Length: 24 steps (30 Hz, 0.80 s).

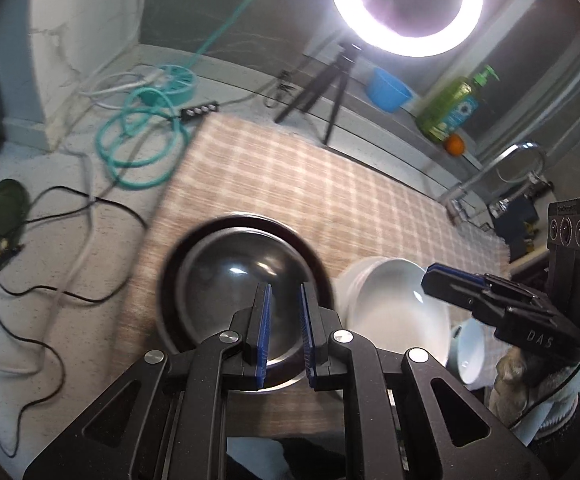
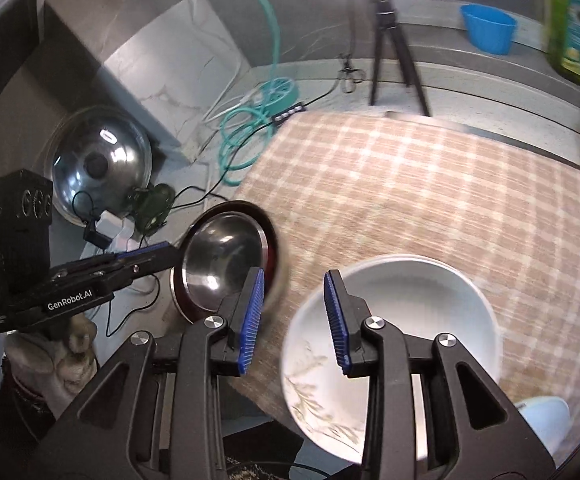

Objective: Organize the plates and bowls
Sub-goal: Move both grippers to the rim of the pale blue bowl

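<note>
Now the left gripper (image 1: pixel 284 304) hangs over a steel bowl (image 1: pixel 234 280) that sits inside a dark-rimmed plate (image 1: pixel 170 264) on the checked cloth (image 1: pixel 290 184) covering the tabletop (image 1: pixel 90 240). Its blue fingers (image 1: pixel 264 320) stand narrow, nearly together, and the steel bowl's near rim passes between them; whether the pads actually press on that rim cannot be told, since the picture is blurred there. In the right wrist view the steel bowl looks tilted against the plate.

Just to the right of it is a white bowl (image 2: pixel 402 320) with a leaf pattern on its inner wall, also on the cloth. The right gripper (image 2: pixel 296 312) hovers above the gap between the two bowls, its fingers (image 2: pixel 250 320) partly apart with nothing between them. A smaller pale bowl (image 2: pixel 546 412) lies at the near right edge, close to the white bowl.

Farther back stand a ring light (image 1: pixel 406 0) on a tripod (image 1: pixel 322 88), a blue tub (image 1: pixel 388 90), a green soap bottle (image 1: pixel 450 104) and an orange (image 1: pixel 455 145) on a ledge. A teal hose (image 1: pixel 142 136) is coiled left of the cloth.
</note>
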Tool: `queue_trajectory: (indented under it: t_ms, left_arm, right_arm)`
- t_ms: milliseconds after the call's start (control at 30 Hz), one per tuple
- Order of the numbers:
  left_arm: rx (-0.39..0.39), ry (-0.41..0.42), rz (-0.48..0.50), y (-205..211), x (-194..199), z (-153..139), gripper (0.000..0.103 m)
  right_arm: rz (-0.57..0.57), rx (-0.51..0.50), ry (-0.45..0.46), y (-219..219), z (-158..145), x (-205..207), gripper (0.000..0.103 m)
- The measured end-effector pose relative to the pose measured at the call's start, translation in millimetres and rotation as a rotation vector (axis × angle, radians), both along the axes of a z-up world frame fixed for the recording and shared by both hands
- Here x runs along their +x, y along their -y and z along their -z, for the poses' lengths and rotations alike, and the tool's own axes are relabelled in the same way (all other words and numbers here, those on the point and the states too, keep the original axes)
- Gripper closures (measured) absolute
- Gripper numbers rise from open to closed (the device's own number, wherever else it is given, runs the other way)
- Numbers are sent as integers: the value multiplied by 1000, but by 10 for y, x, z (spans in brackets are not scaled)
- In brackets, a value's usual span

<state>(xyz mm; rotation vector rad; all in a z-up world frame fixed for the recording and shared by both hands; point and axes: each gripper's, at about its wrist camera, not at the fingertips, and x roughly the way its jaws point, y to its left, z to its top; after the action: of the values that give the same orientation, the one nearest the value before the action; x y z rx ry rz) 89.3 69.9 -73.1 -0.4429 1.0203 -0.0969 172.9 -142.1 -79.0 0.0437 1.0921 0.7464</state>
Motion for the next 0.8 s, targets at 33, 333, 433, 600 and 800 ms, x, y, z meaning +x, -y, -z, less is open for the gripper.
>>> queue_trajectory:
  t_ms: [33, 333, 433, 600, 800]
  left_arm:
    - [-10, -3, 16, 60, 6, 6, 90]
    - [-80, -28, 212, 866, 141, 70, 90]
    - [-90, -47, 281, 1160, 201, 129, 90]
    - [-95, -68, 386, 1623, 275, 194, 90]
    - [-83, -94, 489, 2082, 292, 281, 90]
  right_arm:
    - [22, -2, 4, 116, -16, -10, 71]
    - [263, -2, -26, 1216, -24, -82, 71]
    - [334, -15, -35, 1551, 11, -143, 71]
    - [433, -31, -59, 2038, 107, -232, 71]
    - [505, -38, -93, 2432, 265, -343, 71]
